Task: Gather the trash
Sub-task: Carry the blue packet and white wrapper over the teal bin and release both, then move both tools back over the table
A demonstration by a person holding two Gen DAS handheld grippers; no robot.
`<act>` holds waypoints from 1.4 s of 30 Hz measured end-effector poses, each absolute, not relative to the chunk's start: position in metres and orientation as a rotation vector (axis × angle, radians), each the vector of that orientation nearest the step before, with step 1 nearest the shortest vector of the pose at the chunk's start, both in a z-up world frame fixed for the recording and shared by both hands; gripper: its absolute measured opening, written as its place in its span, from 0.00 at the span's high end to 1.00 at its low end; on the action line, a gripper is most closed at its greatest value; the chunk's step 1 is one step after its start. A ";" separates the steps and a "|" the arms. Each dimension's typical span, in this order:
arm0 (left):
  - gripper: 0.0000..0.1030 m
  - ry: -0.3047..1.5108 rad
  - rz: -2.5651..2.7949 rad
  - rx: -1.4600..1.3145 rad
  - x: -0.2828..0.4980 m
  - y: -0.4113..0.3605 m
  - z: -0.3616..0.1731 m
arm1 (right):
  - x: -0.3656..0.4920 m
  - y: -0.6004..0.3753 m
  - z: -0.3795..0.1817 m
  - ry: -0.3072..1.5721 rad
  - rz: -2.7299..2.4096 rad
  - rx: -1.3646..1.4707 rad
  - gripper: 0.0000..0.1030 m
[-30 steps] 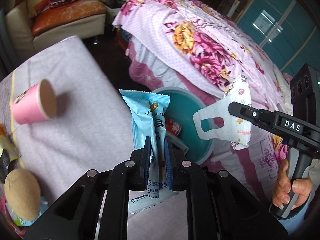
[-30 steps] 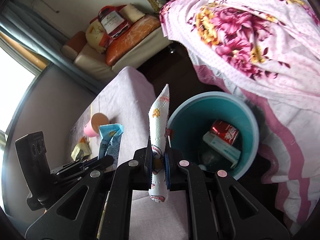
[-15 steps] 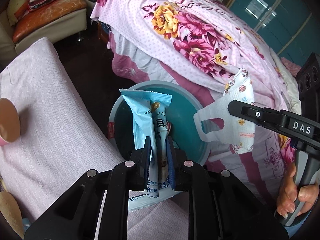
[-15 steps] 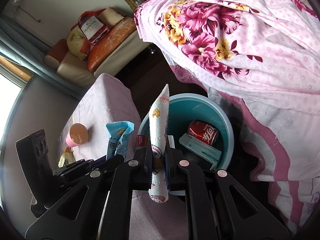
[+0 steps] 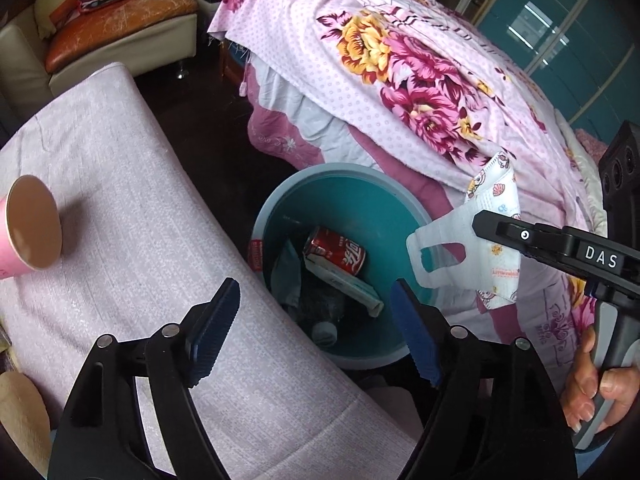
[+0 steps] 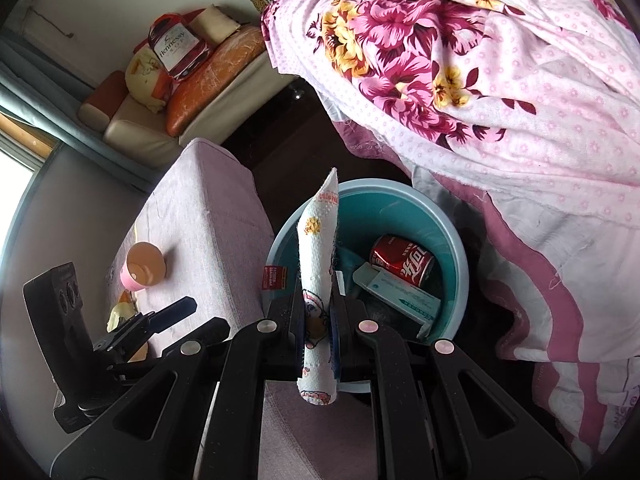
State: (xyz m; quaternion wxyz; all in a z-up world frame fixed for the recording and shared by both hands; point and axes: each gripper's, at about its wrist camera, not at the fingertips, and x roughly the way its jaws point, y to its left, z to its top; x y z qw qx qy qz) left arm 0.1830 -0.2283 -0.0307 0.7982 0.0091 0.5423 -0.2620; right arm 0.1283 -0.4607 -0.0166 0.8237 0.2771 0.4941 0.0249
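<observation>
Left claw (image 5: pixel 316 328) spread wide, empty, above teal bin (image 5: pixel 404 196). Right claw (image 6: pixel 318 316) pinching printed face mask (image 6: pixel 318 264) over bin rim.

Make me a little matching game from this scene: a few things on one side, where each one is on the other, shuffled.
Things:
1. red can
2. pink cup
3. face mask
4. bottle-shaped cushion

Places:
A. on the sofa
B. lying on the cloth-covered table
C. inside the teal bin
D. clamped in the right gripper

Pairs: 1-C, 2-B, 3-D, 4-A
</observation>
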 end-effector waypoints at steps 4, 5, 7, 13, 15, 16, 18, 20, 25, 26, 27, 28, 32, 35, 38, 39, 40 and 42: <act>0.16 1.160 -0.540 0.012 0.179 -0.216 -0.029 | 0.130 -0.456 -0.016 1.059 0.050 0.576 0.91; 0.16 1.159 -0.537 0.009 0.179 -0.213 -0.028 | 0.131 -0.454 -0.016 1.062 0.051 0.571 0.90; 0.16 1.158 -0.532 0.001 0.178 -0.207 -0.026 | 0.132 -0.452 -0.016 1.070 0.053 0.562 0.87; 0.15 1.155 -0.517 -0.004 0.171 -0.192 -0.023 | 0.133 -0.440 -0.013 1.082 0.041 0.535 0.46; 0.15 1.155 -0.510 -0.010 0.169 -0.186 -0.022 | 0.133 -0.436 -0.011 1.089 0.041 0.532 0.38; 0.15 1.155 -0.506 -0.012 0.167 -0.182 -0.022 | 0.133 -0.434 -0.010 1.092 0.039 0.525 0.33; 0.15 1.153 -0.497 -0.018 0.164 -0.175 -0.021 | 0.132 -0.428 -0.009 1.100 0.045 0.516 0.31; 0.15 1.150 -0.485 -0.025 0.161 -0.166 -0.020 | 0.131 -0.424 -0.009 1.109 0.044 0.511 0.30; 0.15 1.145 -0.453 -0.044 0.152 -0.143 -0.017 | 0.127 -0.411 -0.005 1.117 0.055 0.506 0.29; 0.15 1.143 -0.447 -0.046 0.150 -0.137 -0.016 | 0.127 -0.407 -0.004 1.119 0.061 0.501 0.29; 0.15 1.141 -0.438 -0.047 0.147 -0.131 -0.016 | 0.127 -0.403 -0.003 1.122 0.066 0.496 0.29; 0.15 1.139 -0.429 -0.050 0.145 -0.126 -0.015 | 0.126 -0.396 -0.003 1.128 0.077 0.486 0.29; 0.15 1.133 -0.392 -0.070 0.136 -0.100 -0.012 | 0.125 -0.370 0.000 1.143 0.123 0.451 0.29; 0.15 1.123 -0.361 -0.072 0.127 -0.078 -0.008 | 0.124 -0.347 0.001 1.159 0.168 0.419 0.29; 0.15 1.107 -0.332 -0.067 0.118 -0.055 -0.003 | 0.122 -0.327 0.002 1.169 0.204 0.392 0.29; 0.15 1.102 -0.325 -0.066 0.115 -0.048 -0.001 | 0.122 -0.319 0.002 1.175 0.217 0.381 0.29; 0.15 1.097 -0.316 -0.064 0.112 -0.038 0.001 | 0.121 -0.314 0.002 1.179 0.224 0.375 0.29; 0.15 1.088 -0.298 -0.061 0.105 -0.021 0.003 | 0.119 -0.297 0.002 1.193 0.249 0.351 0.29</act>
